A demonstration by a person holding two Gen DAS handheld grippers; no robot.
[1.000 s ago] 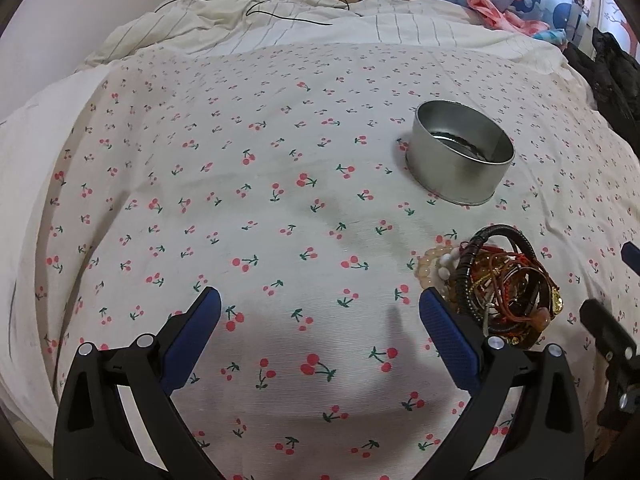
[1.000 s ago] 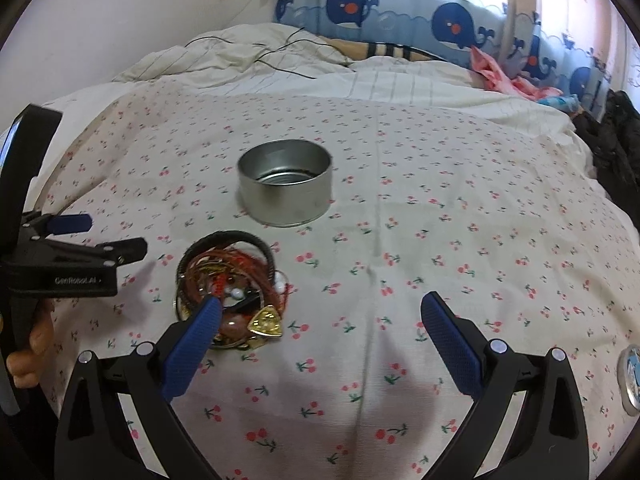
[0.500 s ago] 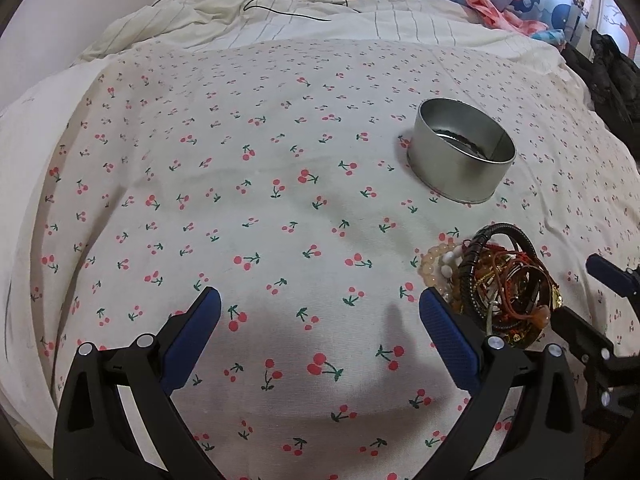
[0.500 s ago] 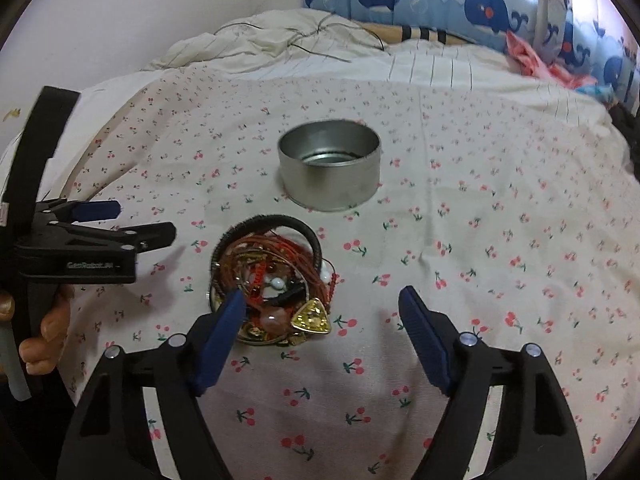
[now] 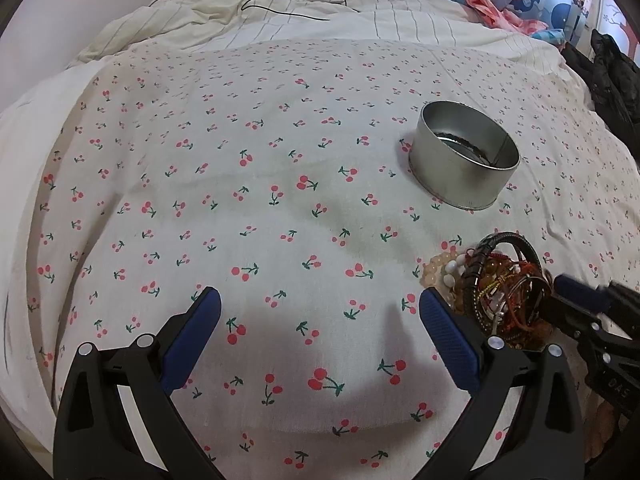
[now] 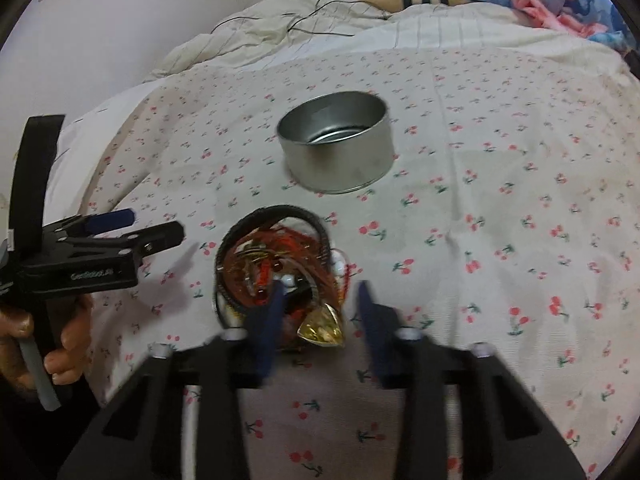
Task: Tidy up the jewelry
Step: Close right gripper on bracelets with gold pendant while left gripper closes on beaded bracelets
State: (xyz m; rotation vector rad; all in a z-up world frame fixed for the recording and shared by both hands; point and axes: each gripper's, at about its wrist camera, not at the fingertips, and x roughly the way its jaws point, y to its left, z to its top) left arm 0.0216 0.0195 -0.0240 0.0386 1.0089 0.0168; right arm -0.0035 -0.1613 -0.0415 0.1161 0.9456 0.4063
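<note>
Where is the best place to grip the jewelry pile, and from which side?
Grip the near edge of the jewelry pile, by the gold pendant, coming from above. The pile lies flat and tangled on the bedsheet. The right gripper is closing there with strands between its fingers.

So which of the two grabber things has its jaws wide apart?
The left gripper: wide apart over bare cherry sheet. The right gripper's jaws are closing around the jewelry pile.
</note>
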